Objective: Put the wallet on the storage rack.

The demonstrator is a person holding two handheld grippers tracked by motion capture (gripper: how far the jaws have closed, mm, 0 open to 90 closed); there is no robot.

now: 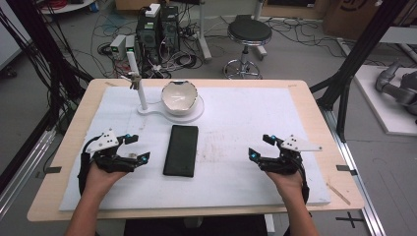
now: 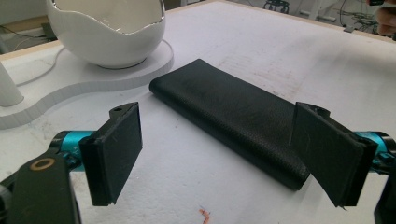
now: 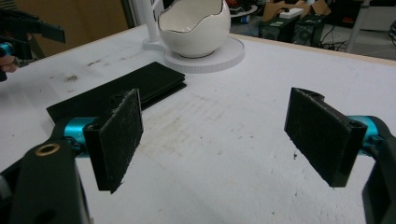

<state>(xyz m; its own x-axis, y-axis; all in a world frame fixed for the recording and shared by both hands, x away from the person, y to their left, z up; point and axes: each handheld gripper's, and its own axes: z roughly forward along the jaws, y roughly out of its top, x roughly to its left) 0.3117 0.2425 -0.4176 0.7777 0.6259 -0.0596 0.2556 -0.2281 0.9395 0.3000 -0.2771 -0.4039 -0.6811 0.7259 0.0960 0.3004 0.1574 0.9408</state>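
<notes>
One folded black cloth [image 1: 181, 150] lies between two grippers, left gripper [image 1: 136, 147] and right gripper [image 1: 261, 146], fingers spread.

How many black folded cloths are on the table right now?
1. The black folded cloth lies flat mid-table, in front of the white bowl, between the left gripper and right gripper. None seems hidden.

a black folded cloth [image 1: 181, 150] is lying at the centre of the frame on a white mat [image 1: 255, 118], which is showing faint brownish smudges. the mat is covering a pale wood table [image 1: 319, 123]. upper centre, a glossy white bowl [image 1: 180, 98] with a thin dark rim is sitting on a white base [image 1: 147, 110]. both grippers, left [image 1: 134, 148] and right [image 1: 259, 146], are showing black with teal-blue accents and grey top plates.
</notes>
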